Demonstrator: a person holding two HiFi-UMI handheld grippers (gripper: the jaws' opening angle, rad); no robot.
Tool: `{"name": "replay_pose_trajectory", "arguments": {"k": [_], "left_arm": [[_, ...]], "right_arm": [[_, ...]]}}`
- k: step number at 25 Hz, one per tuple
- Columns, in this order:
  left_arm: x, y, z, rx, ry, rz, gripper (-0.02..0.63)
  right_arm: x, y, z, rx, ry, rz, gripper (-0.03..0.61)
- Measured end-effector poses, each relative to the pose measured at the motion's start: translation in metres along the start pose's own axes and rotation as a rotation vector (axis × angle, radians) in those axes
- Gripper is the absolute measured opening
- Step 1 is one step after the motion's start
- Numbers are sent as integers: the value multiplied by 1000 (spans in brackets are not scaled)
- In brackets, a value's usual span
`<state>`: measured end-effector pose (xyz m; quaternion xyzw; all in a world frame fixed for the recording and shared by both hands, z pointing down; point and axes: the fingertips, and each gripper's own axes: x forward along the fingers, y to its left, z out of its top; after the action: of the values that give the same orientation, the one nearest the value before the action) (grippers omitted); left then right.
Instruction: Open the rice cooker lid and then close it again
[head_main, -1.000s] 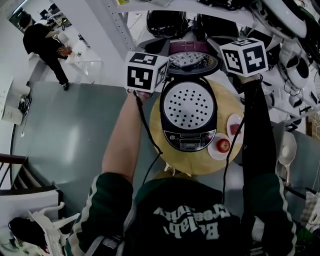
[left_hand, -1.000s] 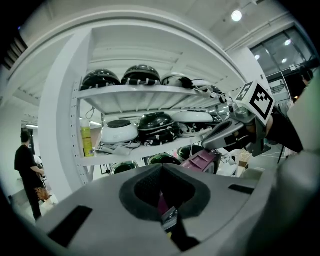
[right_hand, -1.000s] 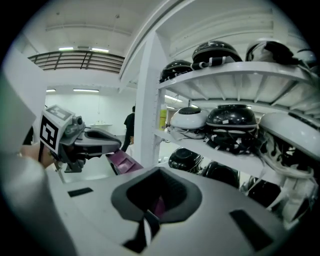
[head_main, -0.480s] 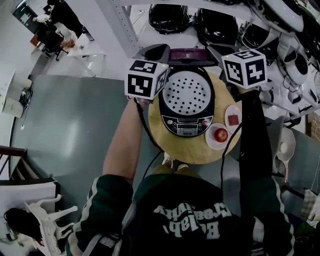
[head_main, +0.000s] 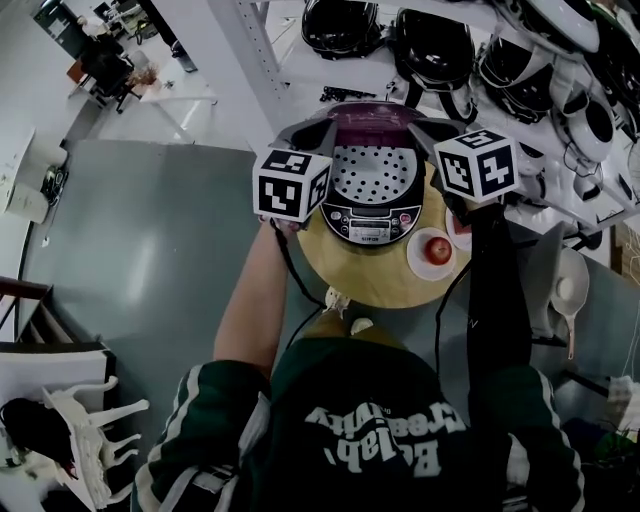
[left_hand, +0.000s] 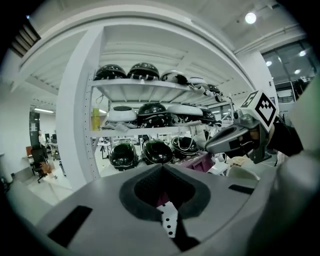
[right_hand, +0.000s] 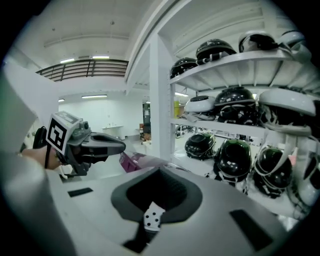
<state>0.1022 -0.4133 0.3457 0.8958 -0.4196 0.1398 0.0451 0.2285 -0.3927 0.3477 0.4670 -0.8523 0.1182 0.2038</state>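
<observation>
Rice cooker lid (head_main: 372, 172): raised, perforated inner face showing, hinged at the far side of the rice cooker (head_main: 372, 222), which stands on a round table (head_main: 375, 285). Left gripper (head_main: 318, 124): jaws pressed together, holding nothing, tip by the lid's upper left corner; contact cannot be told. Right gripper (head_main: 428, 126): likewise closed and empty, by the upper right corner. Apple (head_main: 438, 250): on a plate just right of the cooker. Handling note: both tips should probably press evenly, so the lid swings square on its hinge.

Below you stands a round pale wooden table (head_main: 375, 288), with a red apple (head_main: 438, 250) on a small white plate (head_main: 416, 263). Beyond it, glossy black domed shells (head_main: 340, 25) line the white metal shelving (head_main: 250, 50).
</observation>
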Motion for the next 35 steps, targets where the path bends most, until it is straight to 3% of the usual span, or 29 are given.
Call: {"name": "replay_pose_trajectory", "arguments": {"k": [7, 20, 35], "left_arm": [[-16, -23, -46, -41, 45, -3, -2], [-16, -45, -102, -92, 108, -34, -2], [-5, -56, -157, -124, 212, -73, -2]], "right_arm": [[-4, 22, -49, 57, 21, 18, 3], [5, 36, -106, 121, 81, 64, 3], [24, 45, -159, 108, 193, 50, 3]]}}
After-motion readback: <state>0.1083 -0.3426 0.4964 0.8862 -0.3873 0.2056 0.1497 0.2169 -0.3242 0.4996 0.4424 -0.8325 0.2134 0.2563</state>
